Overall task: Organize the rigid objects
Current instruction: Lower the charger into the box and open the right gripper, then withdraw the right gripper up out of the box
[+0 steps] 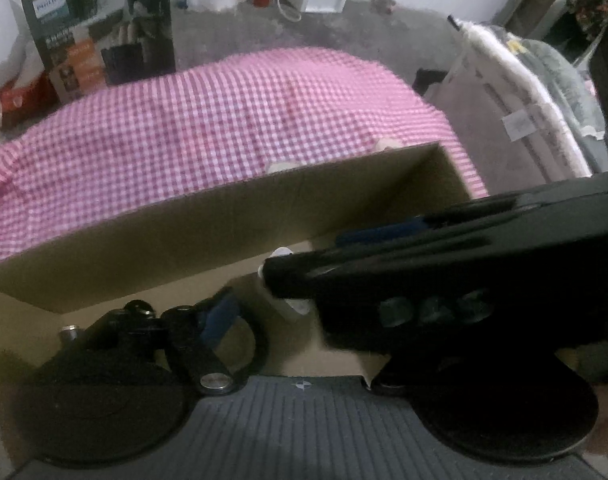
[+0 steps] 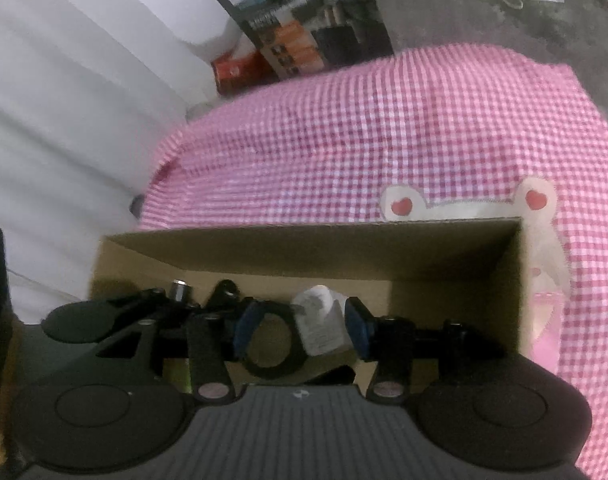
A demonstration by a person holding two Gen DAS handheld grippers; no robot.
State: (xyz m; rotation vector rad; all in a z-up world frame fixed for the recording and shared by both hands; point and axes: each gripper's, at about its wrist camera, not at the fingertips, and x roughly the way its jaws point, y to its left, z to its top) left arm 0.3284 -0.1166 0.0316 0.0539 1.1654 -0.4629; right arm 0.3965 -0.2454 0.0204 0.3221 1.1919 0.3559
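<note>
Gingham-covered table [image 2: 383,140]: white bottle [image 2: 319,320] between right gripper [image 2: 300,326] pads.

Box [image 2: 304,252] set on cloth [image 2: 383,128]. Ring [image 2: 274,344] and bottle [image 2: 317,320] lying in box, ring left of bottle. Carton [image 2: 304,20] standing behind cloth.

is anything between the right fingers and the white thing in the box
Nothing visible. The white labelled item sits in the cardboard box directly between the right gripper's open fingers, with no other object in the gap.
</note>
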